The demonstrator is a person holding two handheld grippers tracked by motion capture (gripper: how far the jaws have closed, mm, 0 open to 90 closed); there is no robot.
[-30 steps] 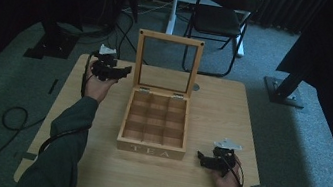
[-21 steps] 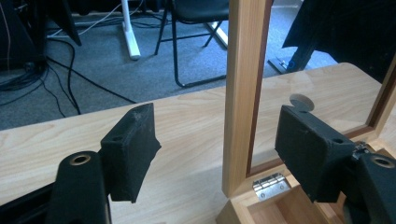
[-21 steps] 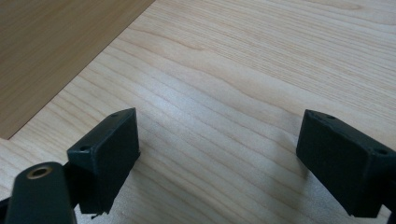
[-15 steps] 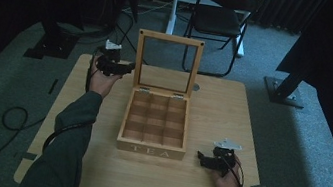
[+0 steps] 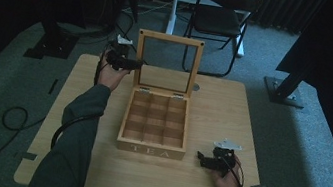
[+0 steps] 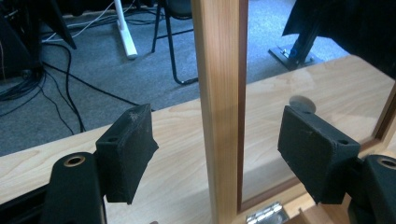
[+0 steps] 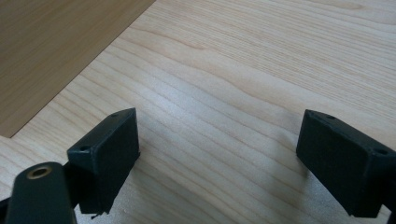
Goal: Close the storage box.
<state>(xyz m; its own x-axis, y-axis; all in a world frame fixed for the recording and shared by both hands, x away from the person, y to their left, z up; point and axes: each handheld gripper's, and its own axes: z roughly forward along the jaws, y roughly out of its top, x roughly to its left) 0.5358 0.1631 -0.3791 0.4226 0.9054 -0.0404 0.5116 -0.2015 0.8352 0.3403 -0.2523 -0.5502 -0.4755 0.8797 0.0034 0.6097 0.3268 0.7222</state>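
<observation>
Wooden tea box lid (image 6: pixel 219 107) stands upright between the wide-apart left gripper (image 6: pixel 219 158) jaws, so squeeze gently before swinging it shut.

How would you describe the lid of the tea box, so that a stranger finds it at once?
On the wooden table stands an open wooden tea box marked TEA. Its lid stands upright at the far edge, a wooden frame around a clear pane, with the left gripper at its side.

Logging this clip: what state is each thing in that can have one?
Tea box: open, compartments empty.
Lid: raised upright, its frame edge between the left jaws, untouched.
Left gripper: open.
Right gripper: open, holding nothing.
</observation>
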